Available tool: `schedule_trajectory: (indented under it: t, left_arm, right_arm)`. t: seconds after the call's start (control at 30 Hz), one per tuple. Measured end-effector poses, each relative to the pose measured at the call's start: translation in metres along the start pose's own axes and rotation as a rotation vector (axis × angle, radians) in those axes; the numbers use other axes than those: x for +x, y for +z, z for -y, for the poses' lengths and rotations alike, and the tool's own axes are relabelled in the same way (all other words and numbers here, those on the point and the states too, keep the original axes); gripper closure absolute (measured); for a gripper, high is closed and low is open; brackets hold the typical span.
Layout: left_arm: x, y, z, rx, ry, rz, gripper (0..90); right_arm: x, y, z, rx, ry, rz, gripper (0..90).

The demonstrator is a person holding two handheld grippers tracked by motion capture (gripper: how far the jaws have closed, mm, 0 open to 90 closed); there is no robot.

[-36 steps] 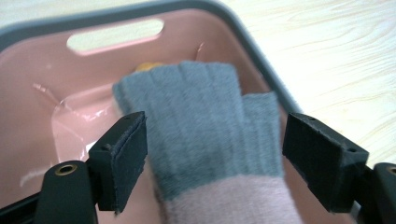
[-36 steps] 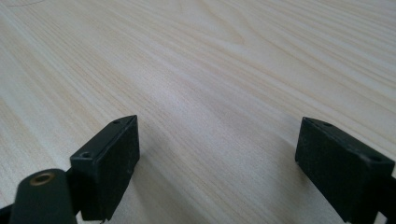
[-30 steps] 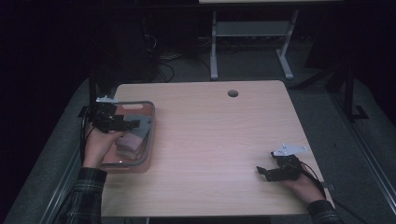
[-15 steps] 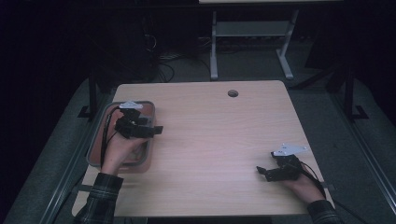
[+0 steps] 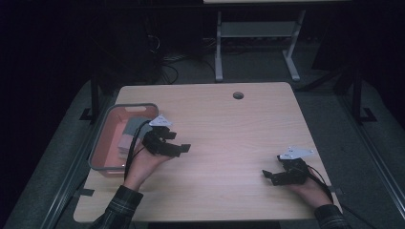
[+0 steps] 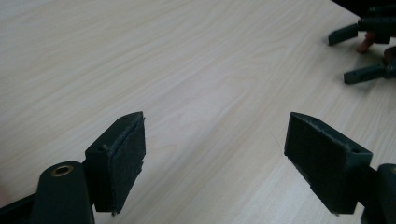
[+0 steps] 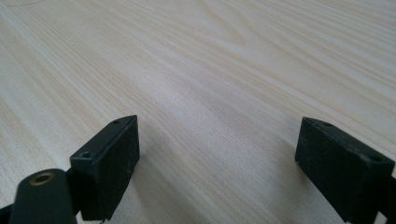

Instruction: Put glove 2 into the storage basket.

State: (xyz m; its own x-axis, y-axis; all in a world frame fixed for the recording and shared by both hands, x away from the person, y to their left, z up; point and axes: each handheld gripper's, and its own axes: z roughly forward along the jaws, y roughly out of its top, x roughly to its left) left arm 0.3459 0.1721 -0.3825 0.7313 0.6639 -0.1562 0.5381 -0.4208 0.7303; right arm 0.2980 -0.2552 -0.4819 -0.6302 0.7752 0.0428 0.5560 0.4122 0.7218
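My left gripper hovers over the wooden table just right of a clear pinkish bin. It is open. In the left gripper view its jaws stand wide apart over bare wood with nothing between them. Inside the bin lie a grey block and a paler block. My right gripper rests low near the table's front right and points left. It is open too, and the right gripper view shows its spread jaws with bare tabletop between them.
A round cable hole sits near the table's far edge. The right gripper appears far off in the left gripper view. Behind the table stands a grey metal frame on a dark floor.
My left gripper has come out of the bin and moved right over the tabletop, still open and holding nothing. The right gripper has stayed in place.
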Motion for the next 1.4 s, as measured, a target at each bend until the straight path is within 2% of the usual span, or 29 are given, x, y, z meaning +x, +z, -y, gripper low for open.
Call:
schedule_trajectory:
  t: [0.23,0.3,0.57,0.7,0.9,0.97,1.03,1.27,1.4]
  left_arm:
    - [-0.022,0.019,0.008,0.015,0.065,0.028,20.1]
    - [-0.027,0.023,0.01,0.021,0.092,0.026,20.1]
    - [-0.04,0.039,0.023,0.025,0.145,0.043,19.7]
    - [-0.044,0.048,0.028,0.036,0.175,0.043,19.7]
    - [-0.047,0.058,0.036,0.034,0.185,0.044,17.8]
    - [-0.048,0.063,0.039,0.035,0.189,0.057,17.4]
    - [-0.048,0.069,0.043,0.06,0.207,0.061,14.9]
    - [-0.051,0.081,0.05,0.084,0.256,0.047,13.9]
    - [-0.051,0.086,0.056,0.052,0.266,0.049,12.8]
  right_arm:
    - [0.0,0.0,0.0,0.0,-0.001,0.0,13.2]
    - [0.0,0.0,0.0,-0.003,-0.006,0.002,13.2]
    - [0.0,0.0,0.0,-0.002,-0.004,0.002,13.2]
    - [0.0,0.0,0.0,-0.002,-0.005,0.001,13.2]
    - [0.0,0.0,0.0,-0.003,-0.006,0.001,13.2]
    - [-0.001,0.0,0.0,-0.004,-0.007,0.0,13.2]
    - [-0.001,0.0,0.0,-0.003,-0.006,0.0,13.2]
    - [-0.001,0.0,0.0,-0.003,-0.007,0.0,13.2]
    - [-0.001,0.0,0.0,-0.003,-0.007,0.0,13.2]
